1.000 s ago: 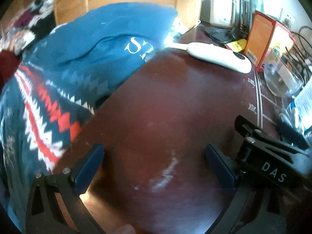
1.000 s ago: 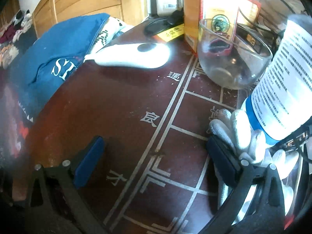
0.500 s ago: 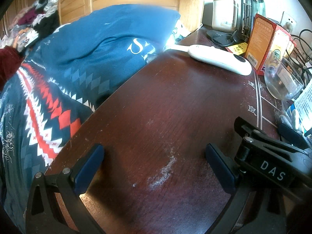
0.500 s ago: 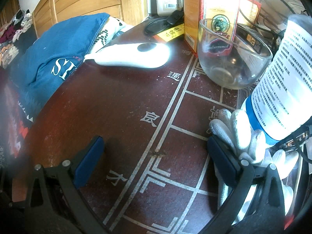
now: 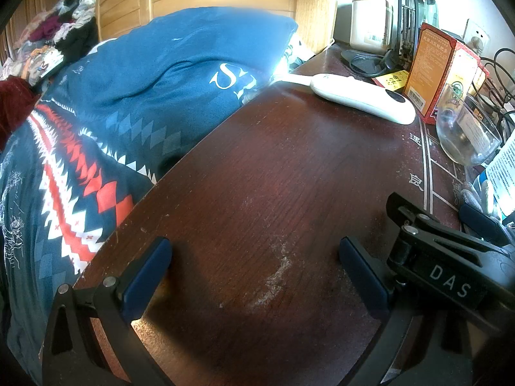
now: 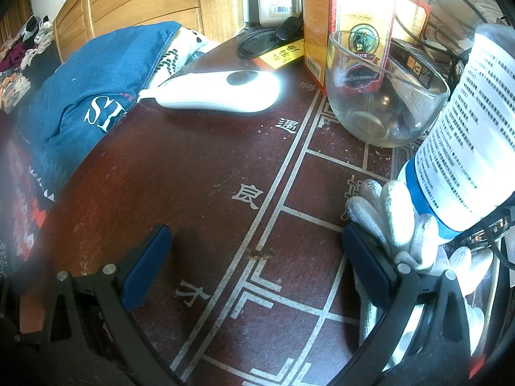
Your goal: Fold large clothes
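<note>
The left tongs (image 5: 254,270) have drawn back from the blue garment (image 5: 154,96); both tongs gape wide, holding nothing.

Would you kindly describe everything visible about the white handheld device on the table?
The white handheld device is a long, smooth, glossy plastic body, rounded at the wide end and tapering to a thin tail. A dark oval patch sits on its upper face. It lies flat on the dark wooden table, its tail reaching the edge beside the blue cloth. Neither claw touches it.

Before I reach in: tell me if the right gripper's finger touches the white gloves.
Touching. The right wrist view shows the white gloves pressed against the right gripper's right-hand finger.
</note>
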{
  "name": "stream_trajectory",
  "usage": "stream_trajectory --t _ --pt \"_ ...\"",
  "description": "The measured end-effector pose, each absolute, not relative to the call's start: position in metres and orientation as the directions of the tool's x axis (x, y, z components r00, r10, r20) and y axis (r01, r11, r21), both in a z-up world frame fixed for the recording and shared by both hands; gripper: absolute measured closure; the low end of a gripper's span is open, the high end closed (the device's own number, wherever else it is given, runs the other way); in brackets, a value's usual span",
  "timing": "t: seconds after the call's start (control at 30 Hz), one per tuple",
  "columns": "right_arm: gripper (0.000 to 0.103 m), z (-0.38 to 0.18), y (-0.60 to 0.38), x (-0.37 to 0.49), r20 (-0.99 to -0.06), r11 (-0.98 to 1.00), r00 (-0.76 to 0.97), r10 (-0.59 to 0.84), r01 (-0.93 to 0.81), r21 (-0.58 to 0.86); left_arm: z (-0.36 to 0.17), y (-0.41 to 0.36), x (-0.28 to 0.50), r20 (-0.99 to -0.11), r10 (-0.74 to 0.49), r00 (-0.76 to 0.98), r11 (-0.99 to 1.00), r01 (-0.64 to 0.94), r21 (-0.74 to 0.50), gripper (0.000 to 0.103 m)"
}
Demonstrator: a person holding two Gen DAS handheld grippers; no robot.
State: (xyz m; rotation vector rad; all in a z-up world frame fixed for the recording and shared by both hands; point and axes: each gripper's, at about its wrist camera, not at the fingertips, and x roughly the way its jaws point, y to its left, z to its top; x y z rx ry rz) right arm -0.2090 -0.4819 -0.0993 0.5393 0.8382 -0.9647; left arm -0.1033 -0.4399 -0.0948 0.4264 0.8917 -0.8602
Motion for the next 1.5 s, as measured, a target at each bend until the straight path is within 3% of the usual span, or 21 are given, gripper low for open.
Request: stream_trajectory --t 1.5 --pt "0.000 -0.1008 -0.4817 -0.2051 -0.820 0.481 0.279 -0.499 0.877 0.005 -0.0945 -0.4382 -0.1030 -0.819 -0.464 0.339 0.610 0.793 -0.017 0.000"
